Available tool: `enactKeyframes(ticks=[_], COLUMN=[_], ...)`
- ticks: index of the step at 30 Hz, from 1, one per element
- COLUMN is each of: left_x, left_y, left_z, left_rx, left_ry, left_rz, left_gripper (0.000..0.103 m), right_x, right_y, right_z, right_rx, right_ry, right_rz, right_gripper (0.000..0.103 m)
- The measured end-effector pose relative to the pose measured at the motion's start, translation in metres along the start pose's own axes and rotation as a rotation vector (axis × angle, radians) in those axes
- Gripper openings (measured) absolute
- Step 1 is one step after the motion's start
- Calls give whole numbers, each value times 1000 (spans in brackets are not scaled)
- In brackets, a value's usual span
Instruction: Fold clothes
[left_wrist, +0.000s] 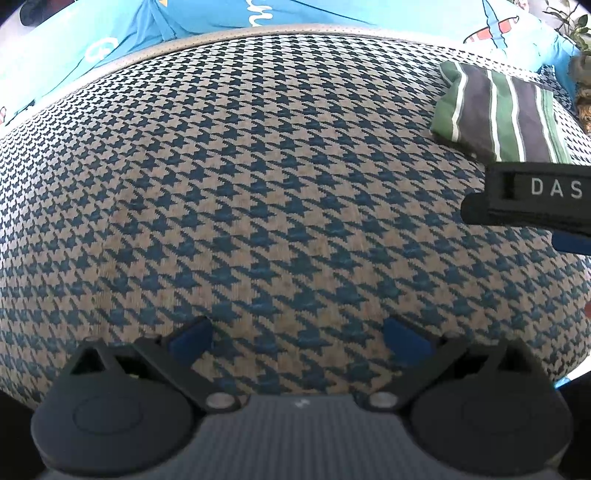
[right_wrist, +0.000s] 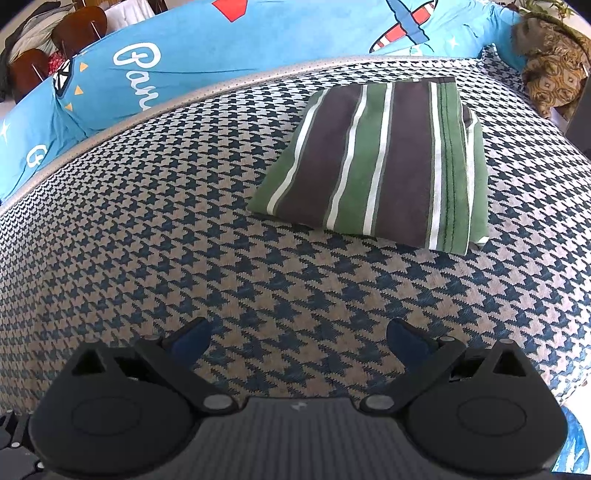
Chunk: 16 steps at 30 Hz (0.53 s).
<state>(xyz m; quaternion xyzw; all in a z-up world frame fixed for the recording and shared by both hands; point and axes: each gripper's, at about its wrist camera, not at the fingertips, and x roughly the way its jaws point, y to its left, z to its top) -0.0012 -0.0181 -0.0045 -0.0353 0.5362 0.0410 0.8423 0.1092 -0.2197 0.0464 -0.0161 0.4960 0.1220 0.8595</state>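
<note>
A folded striped garment lies flat on the houndstooth cushion, toward its far right, near the blue printed bedding. The left gripper and right gripper both hover over bare cushion, jaws spread wide, holding nothing.

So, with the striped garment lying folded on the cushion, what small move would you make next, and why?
Probably reach the right gripper toward the next piece, since the striped garment already lies folded flat on the houndstooth cushion and both grippers, the left gripper included, are open and empty.
</note>
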Motion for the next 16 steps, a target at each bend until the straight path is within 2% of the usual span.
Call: enactKeyframes(ticks=[16], left_x=[-6], left_y=[-7], left_z=[-11], left_rx=[3], left_ry=[-5], left_rz=[-2], left_gripper=[103], right_x=[4], right_y=[2], right_z=[-1], right_rx=[-10], right_ry=[6], right_rz=[-8], right_gripper=[102])
